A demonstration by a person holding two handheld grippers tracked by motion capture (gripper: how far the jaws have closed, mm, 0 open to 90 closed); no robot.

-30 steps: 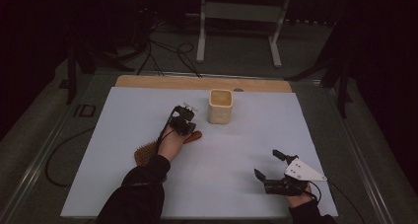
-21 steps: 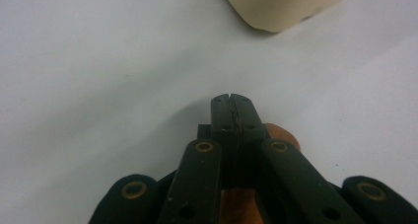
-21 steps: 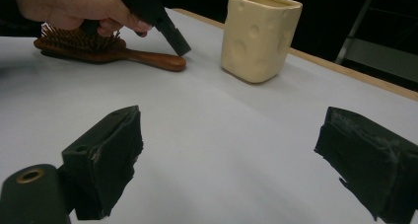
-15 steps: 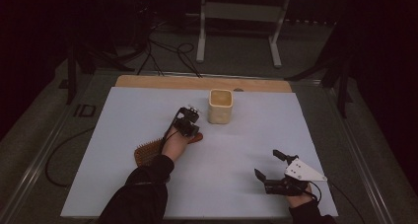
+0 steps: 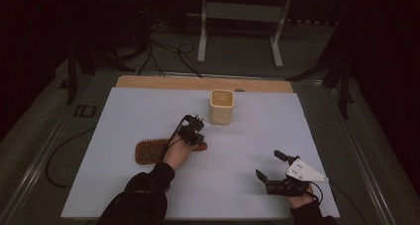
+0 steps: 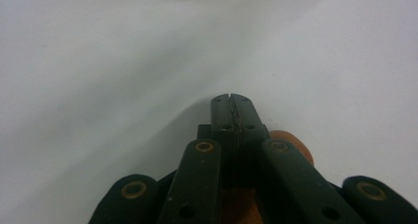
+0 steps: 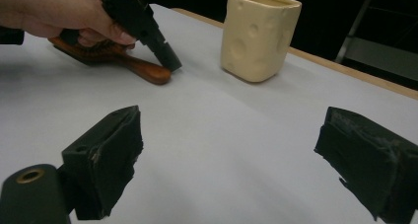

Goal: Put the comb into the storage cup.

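Observation:
A brown wooden hairbrush [image 5: 150, 151] lies bristles up on the white table cover [image 5: 124, 116], and its handle end [image 7: 156, 75] points toward the cup. My left gripper [image 5: 194, 136] is shut, jaws pressed flat together with nothing between them. Its tip [image 6: 230, 103] rests just above the handle end [image 6: 297, 144], and I cannot tell whether they touch. A cream cup with a round-holed, cheese-like surface [image 5: 221, 106] stands upright just beyond. My right gripper [image 5: 267, 164] lies near the front right edge, open and holding nothing [image 7: 236, 165].
A wooden strip [image 5: 163, 82] runs along the table's far edge. Beyond it stand a metal frame [image 5: 237, 17] and cables on the floor [image 5: 163, 51]. White cover stretches between the brush and my right gripper.
My left hand has come down and a little nearer, bringing the shut jaws to the brush's handle end. The right gripper has stayed where it was.

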